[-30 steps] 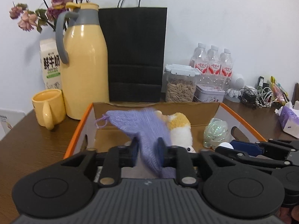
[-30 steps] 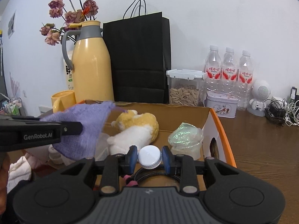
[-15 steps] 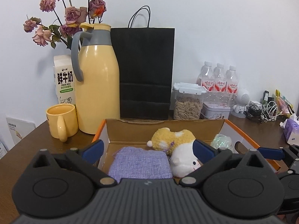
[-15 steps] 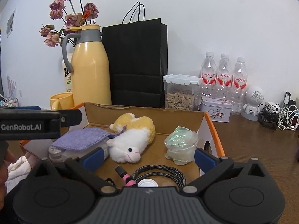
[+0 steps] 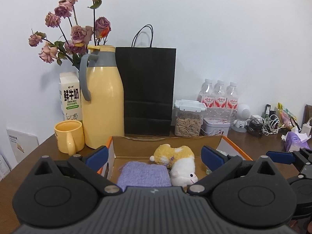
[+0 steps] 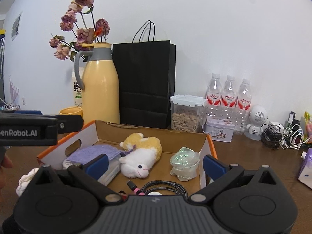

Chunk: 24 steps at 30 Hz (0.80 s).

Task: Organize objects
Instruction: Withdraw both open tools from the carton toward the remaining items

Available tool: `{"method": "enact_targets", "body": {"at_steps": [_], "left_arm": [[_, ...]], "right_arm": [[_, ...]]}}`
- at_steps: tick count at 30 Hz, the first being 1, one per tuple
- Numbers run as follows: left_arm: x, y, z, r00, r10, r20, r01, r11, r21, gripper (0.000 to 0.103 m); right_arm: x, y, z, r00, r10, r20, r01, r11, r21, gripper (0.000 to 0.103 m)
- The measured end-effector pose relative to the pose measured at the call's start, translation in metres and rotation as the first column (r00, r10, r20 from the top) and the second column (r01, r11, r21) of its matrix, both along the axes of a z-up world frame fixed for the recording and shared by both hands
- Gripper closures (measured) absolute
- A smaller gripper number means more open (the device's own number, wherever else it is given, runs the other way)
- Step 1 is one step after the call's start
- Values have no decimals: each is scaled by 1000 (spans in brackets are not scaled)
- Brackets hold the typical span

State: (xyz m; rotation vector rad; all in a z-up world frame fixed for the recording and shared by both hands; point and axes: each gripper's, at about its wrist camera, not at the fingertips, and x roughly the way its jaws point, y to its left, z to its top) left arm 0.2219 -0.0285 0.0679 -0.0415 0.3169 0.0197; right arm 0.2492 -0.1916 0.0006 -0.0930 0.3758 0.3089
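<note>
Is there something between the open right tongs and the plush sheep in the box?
Nothing visible blocks it. The right tongs are open and empty, and the plush sheep lies uncovered in the cardboard box, with the purple cloth to its left and the shiny bag to its right.

A yellow thermos [image 5: 104, 99] stands against a black paper bag [image 5: 149, 91]. Dried roses [image 5: 76, 33] rise behind it. A yellow mug [image 5: 68, 136] sits beside.

Between the blue-padded fingers [image 6: 97, 163] lie a lilac knitted cloth [image 6: 93, 152], a white-and-yellow plush toy [image 6: 140, 156] and an iridescent greenish bag [image 6: 185, 163]. The brown cardboard box [image 6: 212, 147] has orange edges. Beyond it stand a yellow jug [image 5: 103, 99] with a grey handle, a yellow mug [image 5: 68, 136] and a black paper bag [image 5: 148, 91].
</note>
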Motion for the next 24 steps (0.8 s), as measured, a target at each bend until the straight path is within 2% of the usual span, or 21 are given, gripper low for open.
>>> {"method": "enact_targets", "body": {"at_steps": [13, 24], "left_arm": [[-63, 13, 12, 1000, 5, -16, -5, 1000, 22, 0], [-114, 31, -9, 996, 15, -92, -11, 999, 44, 0]], "right_arm": [[-67, -13, 2, 999, 4, -43, -5, 1000, -25, 0], [-124, -29, -24, 990, 12, -141, -20, 998, -56, 0]]}}
